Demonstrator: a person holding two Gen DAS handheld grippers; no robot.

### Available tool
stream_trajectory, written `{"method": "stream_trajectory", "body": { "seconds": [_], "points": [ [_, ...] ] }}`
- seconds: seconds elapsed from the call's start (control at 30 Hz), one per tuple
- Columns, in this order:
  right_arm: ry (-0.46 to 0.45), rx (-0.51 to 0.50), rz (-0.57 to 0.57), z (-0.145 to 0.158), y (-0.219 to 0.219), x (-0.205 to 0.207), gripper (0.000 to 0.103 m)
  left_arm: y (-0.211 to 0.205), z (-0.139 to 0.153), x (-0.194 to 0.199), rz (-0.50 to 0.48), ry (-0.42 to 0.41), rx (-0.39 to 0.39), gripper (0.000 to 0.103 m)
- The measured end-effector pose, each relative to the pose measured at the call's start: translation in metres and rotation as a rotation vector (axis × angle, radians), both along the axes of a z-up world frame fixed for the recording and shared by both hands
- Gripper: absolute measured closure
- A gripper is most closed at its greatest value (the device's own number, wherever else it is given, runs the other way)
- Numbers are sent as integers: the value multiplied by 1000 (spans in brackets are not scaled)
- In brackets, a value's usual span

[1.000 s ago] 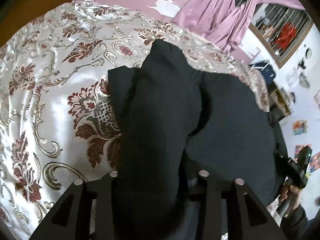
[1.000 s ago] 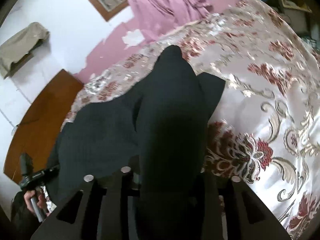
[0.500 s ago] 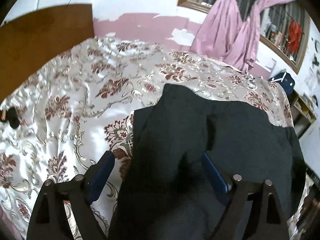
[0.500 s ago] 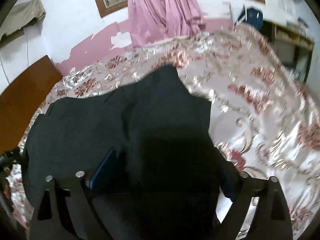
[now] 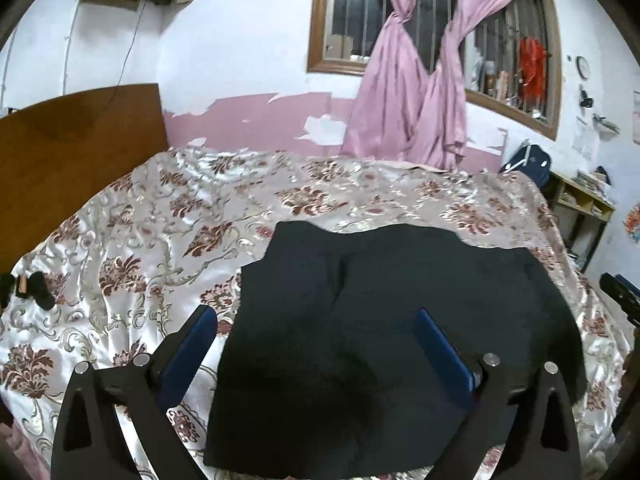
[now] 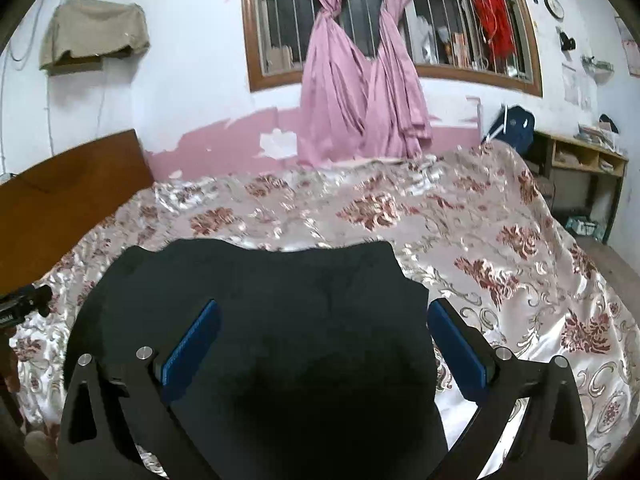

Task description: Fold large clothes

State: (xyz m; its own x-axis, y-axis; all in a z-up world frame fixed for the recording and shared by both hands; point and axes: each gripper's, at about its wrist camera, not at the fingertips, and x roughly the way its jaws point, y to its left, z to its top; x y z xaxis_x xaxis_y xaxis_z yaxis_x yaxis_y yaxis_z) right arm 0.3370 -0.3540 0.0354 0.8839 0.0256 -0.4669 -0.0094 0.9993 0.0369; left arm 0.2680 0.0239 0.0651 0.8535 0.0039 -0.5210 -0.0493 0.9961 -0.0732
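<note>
**Desk:** Where's the garment relative to your tongs?

**Me:** The black garment [image 5: 384, 320] lies flat on the bed, folded into a broad, roughly squarish slab. My left gripper [image 5: 316, 326] hangs above its left portion: the right blue pad [image 5: 444, 350] sits over the cloth, the left pad over the bedspread [image 5: 132, 248] just off the garment's edge. In the right wrist view my right gripper [image 6: 324, 320] hangs over the garment's right part, with its left pad [image 6: 192, 344] over the cloth and the other at the garment's right edge.

**Desk:** Are you gripping anything?

**Me:** No. Both sets of jaws have just been opening and now stand wide. Cloth shows between the pads in both views, but no pad presses on it.

**Desk:** What's the fabric like?

**Me:** Matte, dark and dense-looking, with a soft crease running down from its far edge. That far edge is uneven, with a raised corner on the left and a shallow dip beside it. The bedspread under it is shiny satin, silvery white, with dark red flowers and gold scrolls, and it's rumpled toward the wall.

**Desk:** Anything else around?

**Me:** A wooden headboard [image 5: 76, 152] on the left, and pink curtains [image 6: 356, 92] knotted in front of a barred window [image 6: 452, 20]. The tip of my right gripper shows at the left view's right rim.
</note>
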Motion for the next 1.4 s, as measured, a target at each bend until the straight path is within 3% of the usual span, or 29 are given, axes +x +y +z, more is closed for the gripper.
{"method": "stream_trajectory", "body": {
  "seconds": [0.27, 0.63, 1.03, 1.4],
  "points": [
    [-92, -27, 35, 21, 14, -50, 2, -19, 18, -56, 3, -124, -1, 1],
    [-191, -23, 66, 32, 32, -116, 2, -36, 27, -117, -15, -209, 20, 0],
    [-256, -32, 75, 29, 53, -166, 2, -44, 13, -156, -32, -221, 62, 0],
    [-303, -71, 107, 5, 74, -197, 2, -38, -10, -174, -16, -222, 66, 0]
  ]
}}
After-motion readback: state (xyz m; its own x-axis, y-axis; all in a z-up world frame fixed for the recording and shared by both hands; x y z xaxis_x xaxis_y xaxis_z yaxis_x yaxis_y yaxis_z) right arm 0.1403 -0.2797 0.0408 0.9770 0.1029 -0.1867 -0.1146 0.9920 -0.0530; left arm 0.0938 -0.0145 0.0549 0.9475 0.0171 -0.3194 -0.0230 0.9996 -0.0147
